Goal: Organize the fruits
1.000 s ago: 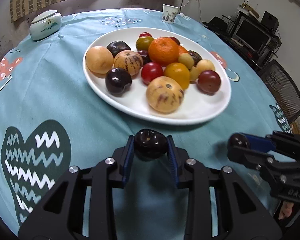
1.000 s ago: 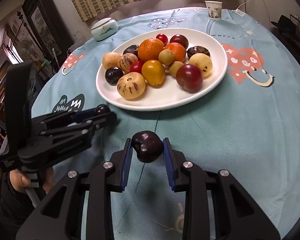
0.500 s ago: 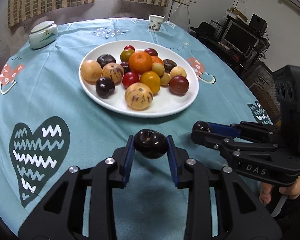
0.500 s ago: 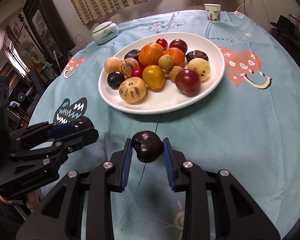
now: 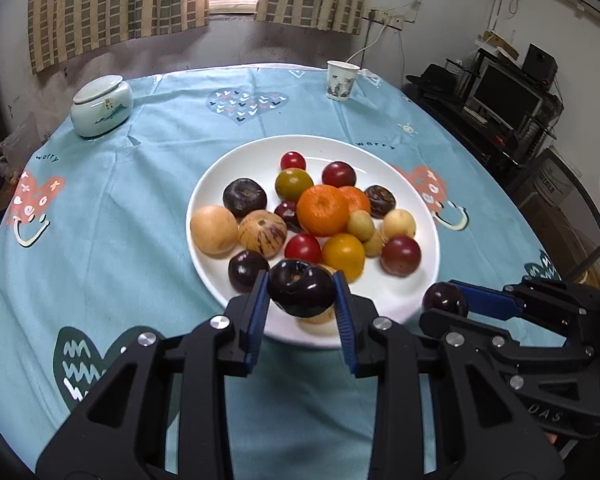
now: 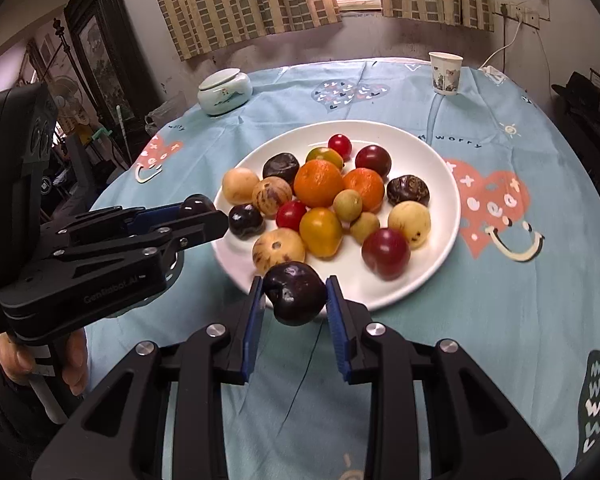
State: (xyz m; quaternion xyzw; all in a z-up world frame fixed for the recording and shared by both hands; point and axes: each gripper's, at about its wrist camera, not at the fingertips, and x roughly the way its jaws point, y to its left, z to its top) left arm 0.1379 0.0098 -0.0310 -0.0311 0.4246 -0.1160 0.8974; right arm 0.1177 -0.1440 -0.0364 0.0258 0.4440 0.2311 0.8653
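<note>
Both grippers are clamped on dark plums: left gripper (image 5: 302, 294) pinches one plum (image 5: 300, 288), right gripper (image 6: 294, 298) another plum (image 6: 294, 292), both hanging over the near rim of the white plate (image 6: 440, 168), probably to join the piled fruit

Tablecloth (image 5: 148, 184): light blue, printed with coral and dark-green hearts. Plate (image 5: 228, 172): plain white. Curtains (image 5: 112, 0): tan-and-brown check; lidded jar (image 5: 100, 106): pale celadon.
</note>
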